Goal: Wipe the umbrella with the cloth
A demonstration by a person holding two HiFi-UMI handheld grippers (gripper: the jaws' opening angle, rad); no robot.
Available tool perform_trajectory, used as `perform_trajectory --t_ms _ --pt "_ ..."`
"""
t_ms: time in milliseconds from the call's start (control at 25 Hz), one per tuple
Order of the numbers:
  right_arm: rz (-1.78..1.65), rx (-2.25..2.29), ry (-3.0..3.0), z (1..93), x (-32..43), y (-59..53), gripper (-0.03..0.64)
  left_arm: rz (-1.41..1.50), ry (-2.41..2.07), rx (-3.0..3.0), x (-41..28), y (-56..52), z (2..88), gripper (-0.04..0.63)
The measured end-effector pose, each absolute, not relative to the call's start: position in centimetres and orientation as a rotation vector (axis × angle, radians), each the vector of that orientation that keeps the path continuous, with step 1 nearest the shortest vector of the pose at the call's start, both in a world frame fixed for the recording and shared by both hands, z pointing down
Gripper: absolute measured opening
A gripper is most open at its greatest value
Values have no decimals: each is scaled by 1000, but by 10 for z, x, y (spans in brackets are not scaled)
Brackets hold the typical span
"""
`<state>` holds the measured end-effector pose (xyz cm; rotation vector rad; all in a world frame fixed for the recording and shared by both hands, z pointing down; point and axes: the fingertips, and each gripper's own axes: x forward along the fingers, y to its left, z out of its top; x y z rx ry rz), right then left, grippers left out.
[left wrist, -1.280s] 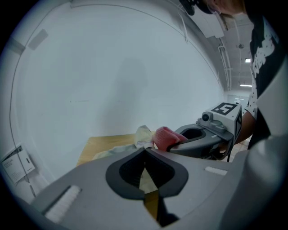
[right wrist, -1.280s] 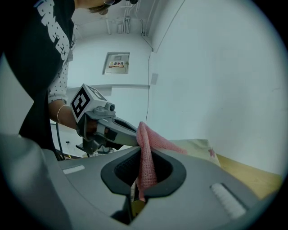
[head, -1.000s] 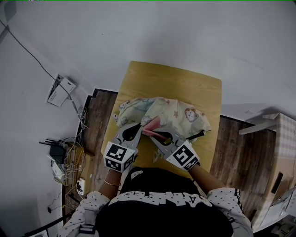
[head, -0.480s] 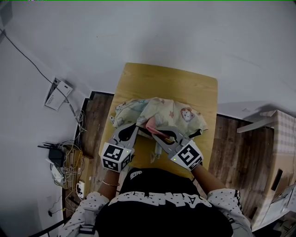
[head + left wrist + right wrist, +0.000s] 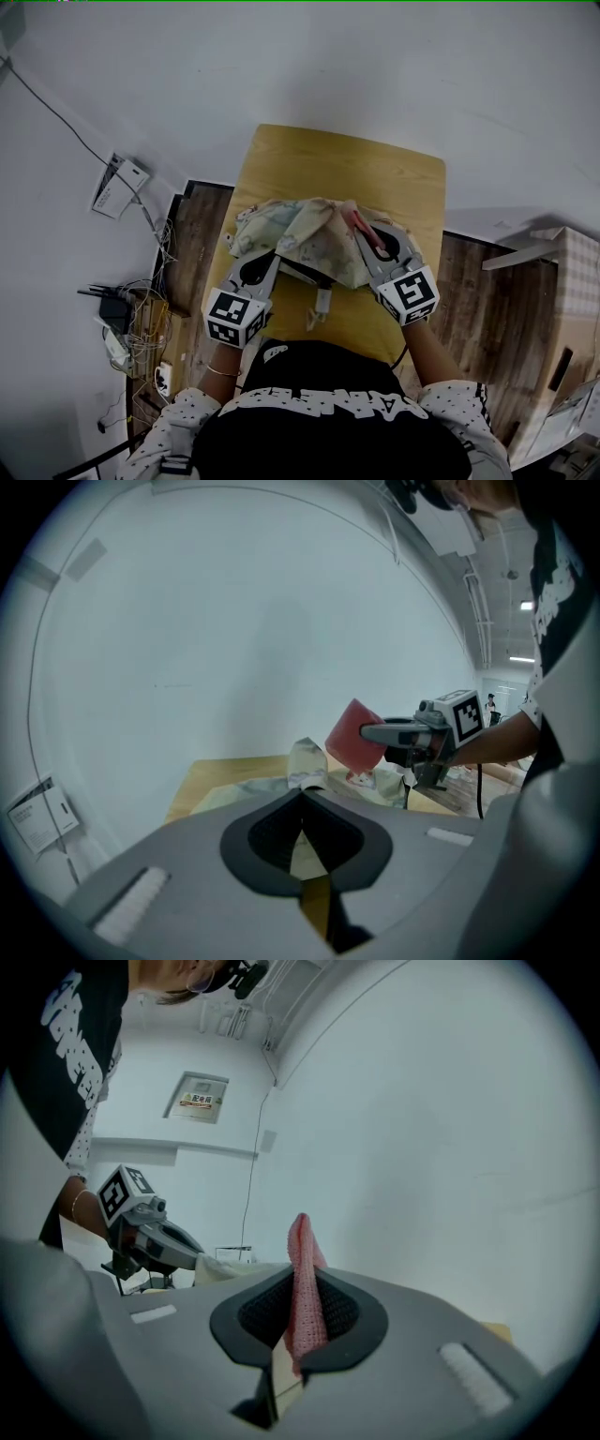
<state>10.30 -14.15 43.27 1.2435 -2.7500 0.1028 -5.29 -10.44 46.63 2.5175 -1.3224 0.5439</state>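
A pale yellow umbrella point(image 5: 319, 239) with cartoon prints lies crumpled on the wooden table point(image 5: 347, 164). My left gripper point(image 5: 278, 250) is shut on a fold of its fabric at the near left; in the left gripper view the pale fabric point(image 5: 307, 761) sticks up out of the closed jaws point(image 5: 302, 797). My right gripper point(image 5: 357, 221) is shut on a pink cloth point(image 5: 352, 214) over the umbrella's right side. That cloth point(image 5: 300, 1274) stands pinched between the jaws in the right gripper view, and shows as a pink square point(image 5: 354, 738) in the left gripper view.
The table's far edge meets a white wall. On the floor at the left lie a white router point(image 5: 120, 183) and tangled cables with a power strip point(image 5: 120, 314). Pale furniture point(image 5: 572, 281) stands at the right. A strap point(image 5: 322, 307) hangs off the umbrella's near side.
My right gripper has carried the pink cloth from the umbrella's near middle to its right side, further from me. The left gripper has kept its hold in place.
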Motion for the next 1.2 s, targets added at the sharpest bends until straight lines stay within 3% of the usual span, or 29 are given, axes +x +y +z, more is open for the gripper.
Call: perform_trajectory --t_ms 1200 --pt "116 1046 -2640 497 71 -136 34 580 -1278 2509 -57 -94 472 2"
